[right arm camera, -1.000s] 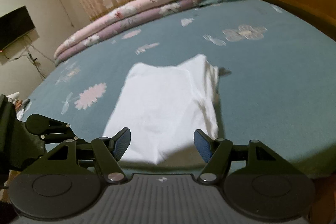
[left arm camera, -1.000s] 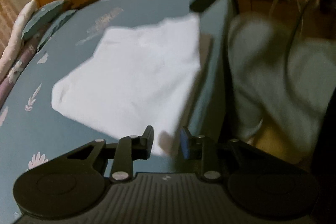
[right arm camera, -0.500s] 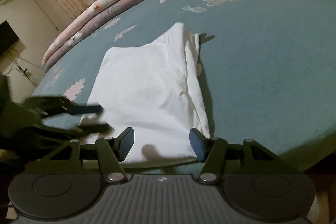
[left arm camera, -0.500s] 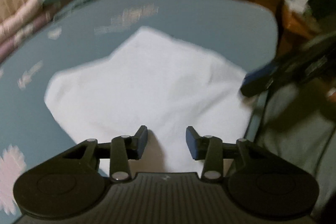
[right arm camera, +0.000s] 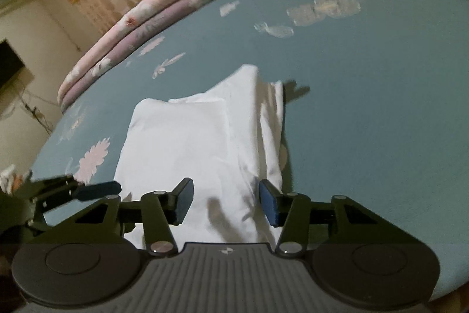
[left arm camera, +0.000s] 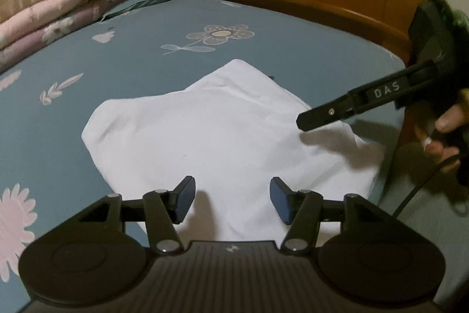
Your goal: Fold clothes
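The left gripper (left arm camera: 232, 200) is matte black, with two blue-padded fingers (left arm camera: 184, 200) on hinged links fixed by silver screws, two round discs at its base and a ribbed grey panel with a small white logo between them. The right gripper (right arm camera: 225, 203) matches it; its long black finger (left arm camera: 351, 104) carries white letters "DAS". A thin black cable (left arm camera: 422, 184) hangs below the hand (left arm camera: 445, 134) gripping it.

Left hand-held gripper (left arm camera: 231, 200) and right hand-held gripper (right arm camera: 225, 203), both jaws apart, empty.
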